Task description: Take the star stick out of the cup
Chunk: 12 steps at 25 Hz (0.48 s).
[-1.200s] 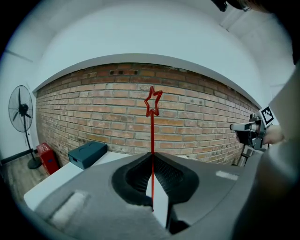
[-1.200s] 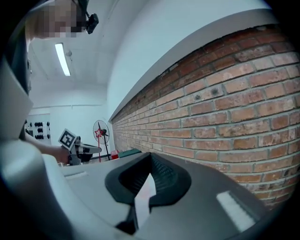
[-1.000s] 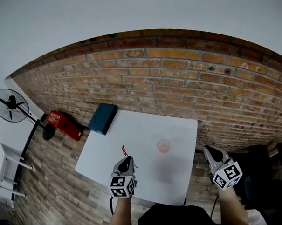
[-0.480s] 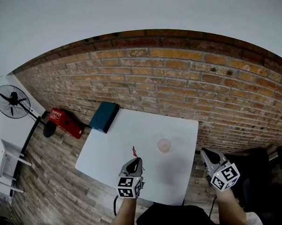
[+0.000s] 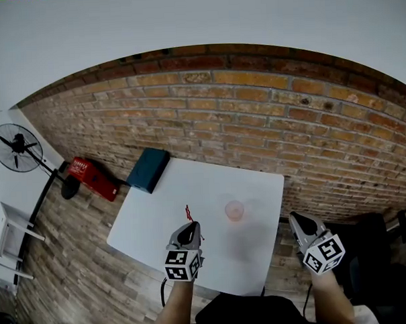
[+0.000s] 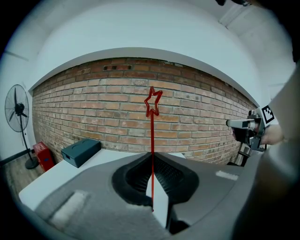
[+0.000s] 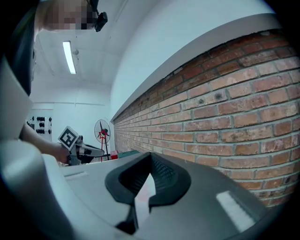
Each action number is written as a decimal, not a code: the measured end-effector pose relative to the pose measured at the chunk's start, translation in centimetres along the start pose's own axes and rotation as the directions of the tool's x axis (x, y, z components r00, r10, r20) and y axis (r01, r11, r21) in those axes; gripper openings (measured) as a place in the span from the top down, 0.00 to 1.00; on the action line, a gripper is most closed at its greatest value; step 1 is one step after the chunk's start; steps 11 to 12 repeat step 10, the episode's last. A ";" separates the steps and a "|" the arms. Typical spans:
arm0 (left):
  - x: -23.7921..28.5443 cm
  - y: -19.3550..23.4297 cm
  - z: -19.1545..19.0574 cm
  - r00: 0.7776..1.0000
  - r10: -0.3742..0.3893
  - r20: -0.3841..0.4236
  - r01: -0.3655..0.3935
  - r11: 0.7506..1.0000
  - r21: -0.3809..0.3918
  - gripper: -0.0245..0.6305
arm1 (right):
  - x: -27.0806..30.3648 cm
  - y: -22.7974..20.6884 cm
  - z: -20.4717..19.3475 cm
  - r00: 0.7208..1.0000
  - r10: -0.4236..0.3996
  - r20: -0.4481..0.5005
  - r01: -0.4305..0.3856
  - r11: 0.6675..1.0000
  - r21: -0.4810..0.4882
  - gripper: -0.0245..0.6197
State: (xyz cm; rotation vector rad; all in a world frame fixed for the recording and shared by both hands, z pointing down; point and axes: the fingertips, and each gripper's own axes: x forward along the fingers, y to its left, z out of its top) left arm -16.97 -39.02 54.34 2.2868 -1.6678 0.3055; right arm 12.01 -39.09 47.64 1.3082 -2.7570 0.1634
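My star stick (image 6: 152,136) is a thin red rod topped by an outlined star. It rises straight from my left gripper (image 6: 152,158), which clamps it over the white table (image 5: 155,217), apart from the pinkish cup (image 5: 235,210). My right gripper (image 7: 150,164) is closed and empty, beside the table's edge.

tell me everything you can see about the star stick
The star stick is a thin red rod, plastic by its look, topped with a hollow outlined star. It stands upright, pinched low on its shaft between the shut jaws of the left gripper, its lower end poking just below them. It is clear of the cup, touching nothing else.
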 end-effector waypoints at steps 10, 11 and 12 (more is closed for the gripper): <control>0.4 1.6 3.9 0.997 0.009 0.071 -0.010 1.000 0.021 0.95 | -0.6 -0.2 0.3 1.000 -0.008 0.009 0.008 1.000 -0.010 0.96; 0.4 1.6 3.9 0.997 0.009 0.071 -0.010 1.000 0.021 0.95 | -0.6 -0.2 0.3 1.000 -0.008 0.009 0.008 1.000 -0.010 0.96; 0.4 1.6 3.9 0.997 0.009 0.071 -0.010 1.000 0.021 0.95 | -0.6 -0.2 0.3 1.000 -0.008 0.009 0.008 1.000 -0.010 0.96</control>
